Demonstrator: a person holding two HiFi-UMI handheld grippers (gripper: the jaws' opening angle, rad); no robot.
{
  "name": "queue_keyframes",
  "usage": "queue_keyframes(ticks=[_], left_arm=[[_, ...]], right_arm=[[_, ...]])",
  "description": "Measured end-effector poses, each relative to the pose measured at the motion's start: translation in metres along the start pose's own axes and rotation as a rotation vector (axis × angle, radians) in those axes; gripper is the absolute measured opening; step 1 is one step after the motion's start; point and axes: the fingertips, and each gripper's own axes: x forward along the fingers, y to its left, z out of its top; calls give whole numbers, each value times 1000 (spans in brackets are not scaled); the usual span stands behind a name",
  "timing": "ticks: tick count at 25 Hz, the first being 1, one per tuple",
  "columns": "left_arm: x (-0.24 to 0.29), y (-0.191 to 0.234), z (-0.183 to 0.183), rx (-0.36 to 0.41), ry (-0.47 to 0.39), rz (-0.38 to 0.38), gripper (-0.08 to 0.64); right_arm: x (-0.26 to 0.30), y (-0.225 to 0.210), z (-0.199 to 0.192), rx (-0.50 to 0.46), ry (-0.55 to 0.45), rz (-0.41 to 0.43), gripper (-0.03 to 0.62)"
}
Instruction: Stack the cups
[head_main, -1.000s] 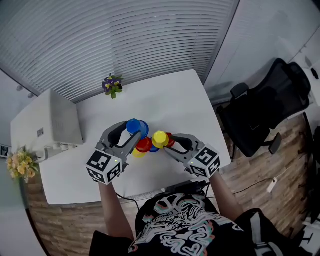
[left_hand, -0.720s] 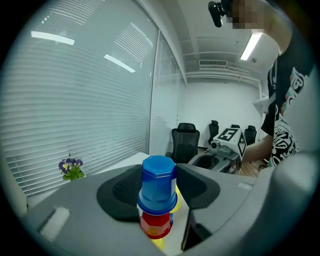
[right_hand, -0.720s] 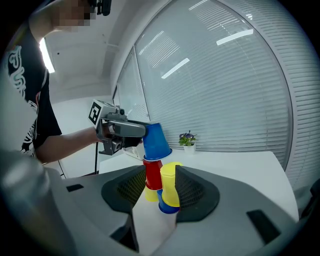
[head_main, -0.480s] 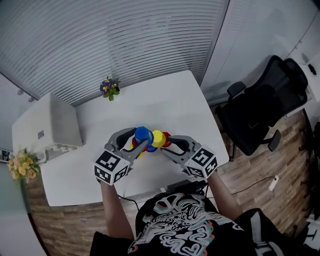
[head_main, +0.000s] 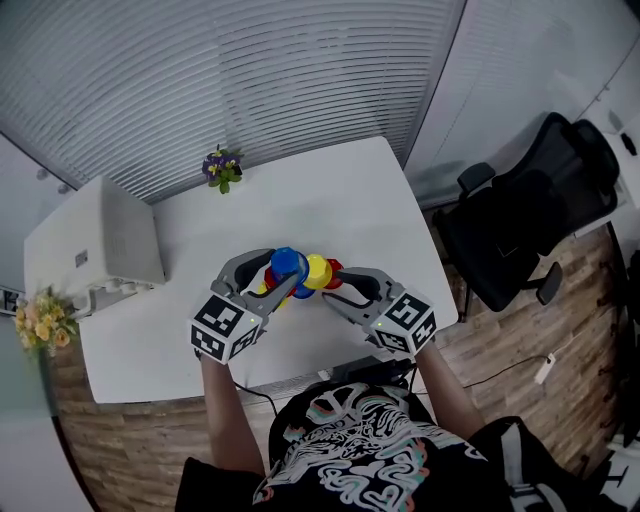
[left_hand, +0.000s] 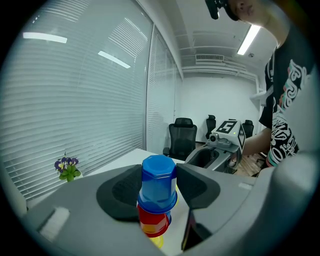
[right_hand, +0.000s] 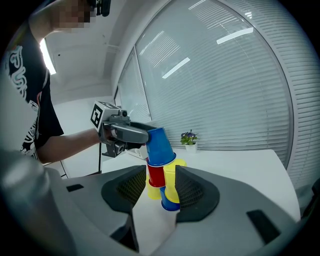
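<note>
My left gripper (head_main: 281, 277) is shut on an upturned blue cup (head_main: 288, 264), which sits over a red cup (left_hand: 152, 221) with a yellow cup (left_hand: 156, 242) below it. In the left gripper view the blue cup (left_hand: 158, 184) fills the gap between the jaws of the left gripper (left_hand: 158, 181). My right gripper (head_main: 326, 282) is shut on an upturned yellow cup (head_main: 318, 271), close beside the blue one. In the right gripper view that yellow cup (right_hand: 173, 175) stands over another blue cup (right_hand: 170, 201) between the jaws of the right gripper (right_hand: 160, 186). The cups cluster on the white table (head_main: 340, 200).
A small pot of purple flowers (head_main: 222, 168) stands at the table's far edge, and a white box (head_main: 100, 245) at its left end. Yellow flowers (head_main: 38, 326) sit by the left corner. A black office chair (head_main: 530, 225) is on the right, off the table.
The left gripper has carried the blue cup to the right and nearer, over the red cup and next to the yellow cup. The right gripper has barely shifted.
</note>
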Motion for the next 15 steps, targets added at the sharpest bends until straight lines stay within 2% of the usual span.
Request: queue_keyframes(ticks=[5, 11, 13, 15], left_arm=[[0, -2, 0, 13, -5, -4, 221], [-1, -5, -1, 16, -4, -21, 279], [-5, -4, 2, 15, -27, -6, 287], [-17, -1, 9, 2, -90, 18, 289]], right_arm=[[0, 0, 4, 2, -19, 6, 183], [-2, 3, 9, 6, -43, 14, 196], [-4, 2, 11, -1, -51, 5, 195], [-7, 4, 18, 10, -96, 3, 193]])
